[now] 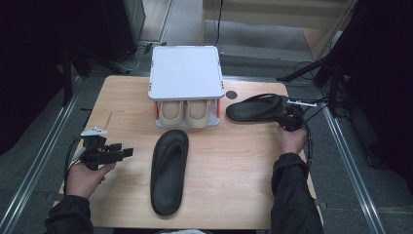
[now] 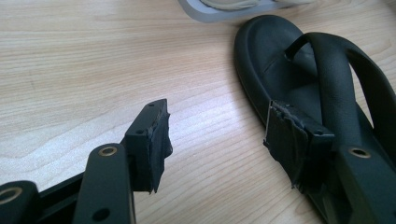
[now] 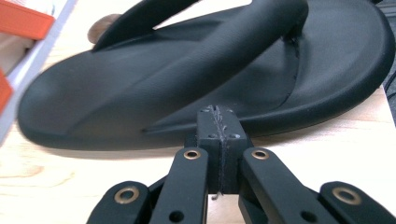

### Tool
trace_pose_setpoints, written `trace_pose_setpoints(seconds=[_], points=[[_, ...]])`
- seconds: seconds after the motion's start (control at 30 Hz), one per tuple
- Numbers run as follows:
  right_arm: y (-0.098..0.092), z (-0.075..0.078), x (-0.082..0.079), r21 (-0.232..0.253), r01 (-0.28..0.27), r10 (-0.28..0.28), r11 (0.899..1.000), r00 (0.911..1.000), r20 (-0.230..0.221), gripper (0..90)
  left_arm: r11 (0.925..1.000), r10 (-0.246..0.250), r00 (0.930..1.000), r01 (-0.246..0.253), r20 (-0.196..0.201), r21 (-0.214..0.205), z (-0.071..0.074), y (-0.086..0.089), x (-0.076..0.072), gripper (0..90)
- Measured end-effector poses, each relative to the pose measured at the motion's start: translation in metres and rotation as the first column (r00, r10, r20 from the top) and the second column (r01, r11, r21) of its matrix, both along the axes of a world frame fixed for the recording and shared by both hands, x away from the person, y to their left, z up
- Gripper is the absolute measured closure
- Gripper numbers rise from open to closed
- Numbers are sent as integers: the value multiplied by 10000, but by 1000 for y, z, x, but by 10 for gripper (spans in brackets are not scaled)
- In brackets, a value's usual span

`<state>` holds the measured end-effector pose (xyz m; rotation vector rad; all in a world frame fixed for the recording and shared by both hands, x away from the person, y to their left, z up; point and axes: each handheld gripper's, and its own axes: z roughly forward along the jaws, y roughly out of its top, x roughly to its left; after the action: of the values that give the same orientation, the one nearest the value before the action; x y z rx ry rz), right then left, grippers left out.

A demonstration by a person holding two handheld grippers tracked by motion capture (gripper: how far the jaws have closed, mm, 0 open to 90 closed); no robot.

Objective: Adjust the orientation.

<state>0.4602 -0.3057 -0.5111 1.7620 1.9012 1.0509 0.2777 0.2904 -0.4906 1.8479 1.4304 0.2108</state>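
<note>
The work in hand looked like sorting a pair of black sandals beside a small rack (image 1: 185,73) at the far edge of the table (image 1: 122,97). The right gripper (image 1: 287,118) sat at the near rim of the far sandal (image 1: 255,107), with its jaws pressed together. In the right gripper view the closed tips (image 3: 218,122) met right against that sandal's (image 3: 210,74) edge, yet whether they pinched the rim or merely touched it could not be told. That sandal lay crosswise, its long axis running left to right, just right of the rack.

The near sandal (image 1: 169,170) lay lengthwise at mid-table, its long axis pointing toward the rack. The left gripper (image 1: 117,152) was held to its left, a little apart, jaws spread and holding nothing, aimed across at it. So the left hand (image 1: 85,178) was plainly the nearer one for this sandal, and a sideways reach would meet its long flank.

The left gripper view showed the near sandal's (image 2: 289,70) toe and strap close beyond the open pads (image 2: 156,144), with bare wood between. The high view alone gave both sandals' lie, and the beige shoes (image 1: 186,113) on the rack's lower shelf.
</note>
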Motion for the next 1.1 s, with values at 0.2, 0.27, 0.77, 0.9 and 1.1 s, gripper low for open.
trace_pose_setpoints(seconds=[0.2, 0.27, 0.77, 0.9, 1.1], points=[[13, 14, -10, 120, -243, 244, 9996, 9997, -72, 900, 9999, -93, 9999, 93, -61, 54, -1, 0, 6, 399], [18, 18, -13, 208, -358, 359, 9991, 9993, -44, 900, 9999, -128, 9999, 129, -86, 81, -2, -1, 7, 398], [74, 23, -6, 348, -1558, 1552, 9872, 9877, 184, 900, 9999, -35, 9998, 38, -209, 168, -4, 2, 0, 396], [87, 16, 1, 387, -1704, 1702, 9846, 9854, 101, 900, 9997, 85, 9997, -80, -218, 228, -5, 4, -4, 396], [106, 10, 10, -29, -1915, 1915, 9815, 9815, -70, 900, 9993, 212, 9993, -203, -294, 305, -5, 10, -11, 397]])
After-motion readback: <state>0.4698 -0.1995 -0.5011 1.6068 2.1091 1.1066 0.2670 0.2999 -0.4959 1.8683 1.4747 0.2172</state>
